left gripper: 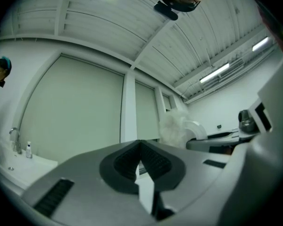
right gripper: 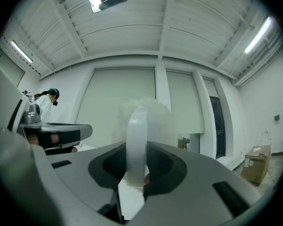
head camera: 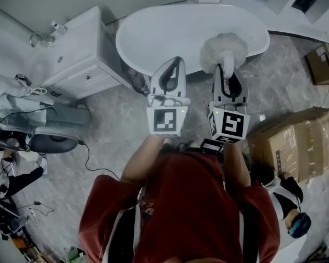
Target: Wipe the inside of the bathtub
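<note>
A white oval bathtub (head camera: 153,34) stands on the floor ahead of me in the head view. My right gripper (head camera: 226,70) is shut on the white curved handle (right gripper: 137,140) of a fluffy white duster (head camera: 223,48), whose head hangs over the tub's near right rim. In the right gripper view the duster (right gripper: 144,114) rises between the jaws toward the wall. My left gripper (head camera: 171,70) is shut with nothing in it, held level beside the right one just short of the tub's near rim. The left gripper view shows the duster (left gripper: 175,126) off to the right.
A white vanity cabinet (head camera: 79,56) with a faucet (head camera: 42,38) stands left of the tub. Cardboard boxes (head camera: 296,141) lie on the floor at right, another box (head camera: 323,63) farther back. A chair with cables and clothes (head camera: 41,130) crowds the left. A person (right gripper: 49,98) stands at the far left.
</note>
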A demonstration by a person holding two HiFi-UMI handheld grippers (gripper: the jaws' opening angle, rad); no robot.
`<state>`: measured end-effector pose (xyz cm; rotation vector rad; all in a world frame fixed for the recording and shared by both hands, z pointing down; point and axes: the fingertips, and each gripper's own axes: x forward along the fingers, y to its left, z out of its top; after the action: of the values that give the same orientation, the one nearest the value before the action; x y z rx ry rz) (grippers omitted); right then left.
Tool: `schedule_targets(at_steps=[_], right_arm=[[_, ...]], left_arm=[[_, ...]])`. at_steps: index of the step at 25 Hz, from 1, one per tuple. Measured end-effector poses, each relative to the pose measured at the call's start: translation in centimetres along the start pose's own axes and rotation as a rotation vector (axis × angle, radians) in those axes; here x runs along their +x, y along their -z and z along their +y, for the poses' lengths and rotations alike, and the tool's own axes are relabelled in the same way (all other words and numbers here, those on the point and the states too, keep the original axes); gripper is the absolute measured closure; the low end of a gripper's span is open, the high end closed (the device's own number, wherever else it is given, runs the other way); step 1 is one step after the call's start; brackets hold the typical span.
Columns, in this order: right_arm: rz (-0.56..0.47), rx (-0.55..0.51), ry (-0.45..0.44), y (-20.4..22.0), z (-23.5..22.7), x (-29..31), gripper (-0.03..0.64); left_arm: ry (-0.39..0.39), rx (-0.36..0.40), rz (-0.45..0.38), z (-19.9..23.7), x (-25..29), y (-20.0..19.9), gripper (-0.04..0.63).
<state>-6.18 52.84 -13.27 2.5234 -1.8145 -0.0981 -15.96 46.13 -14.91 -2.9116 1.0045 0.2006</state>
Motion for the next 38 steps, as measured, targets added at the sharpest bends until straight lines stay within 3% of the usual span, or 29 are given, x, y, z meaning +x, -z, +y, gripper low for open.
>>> schedule_targets(at_steps=[10,16,25,38], right_arm=[[0.021,0.074,-0.029,1.9,-4.8,-1.5,0.523],[0.048,0.078,-0.028,3.3,-5.8,0.2,0.523],[0.07,0.053,-0.03,4.3,-4.7,8.2,0.523],[0.104,-0.023,-0.073,4.9,1.4,21.9,0.523]], left_arm=[[-0.003,0.019,0.025,-4.9,1.1,1.7,0.58],[-0.004,0.024,0.044,-4.7,2.7,2.8,0.58],[0.01,0.037,0.043,0.5,9.0,5.0,0.58],[-0.039,-0.018,0.038,12.6,16.8,7.2,0.58]])
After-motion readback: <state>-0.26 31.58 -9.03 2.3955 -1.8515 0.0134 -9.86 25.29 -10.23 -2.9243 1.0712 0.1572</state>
